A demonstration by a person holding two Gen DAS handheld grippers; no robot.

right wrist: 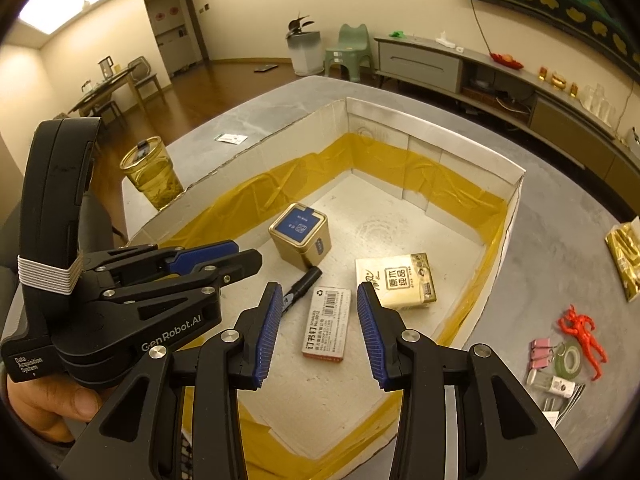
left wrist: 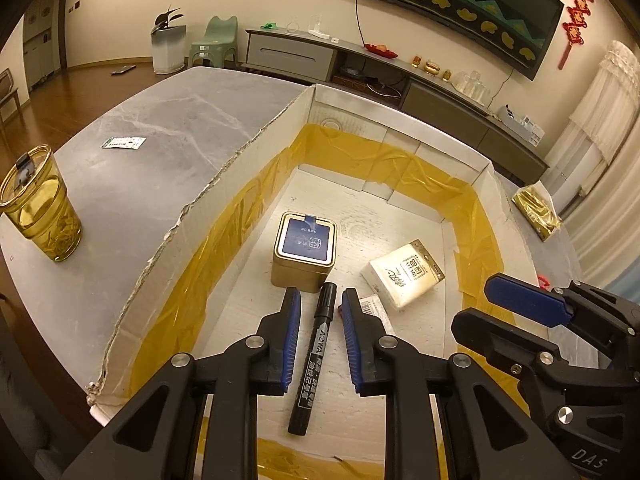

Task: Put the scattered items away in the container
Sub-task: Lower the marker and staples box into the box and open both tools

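Far left on the grey desk [right wrist: 552, 216]: a glass of tea [left wrist: 38, 204] and a small card [left wrist: 123, 143], both outside the box. Centre: white cardboard container [right wrist: 516, 184], lined with yellow tape, already holding a gold tin [right wrist: 300, 234], a black marker [left wrist: 314, 358], a staple box [right wrist: 327, 322] and a tissue pack [right wrist: 404, 280]. Left hand-held gripper [left wrist: 319, 322] open and empty, marker lying loose between its jaws, long axis running near to far, cap end just short of the tin. Right hand-held gripper [right wrist: 318, 330] wide open, empty, over the staple box. Right of the container, left to tidy: gold packet [right wrist: 626, 256], red figure [right wrist: 584, 334], pink clips [right wrist: 540, 354], tape roll [right wrist: 570, 360] (roughly half done, at a guess).
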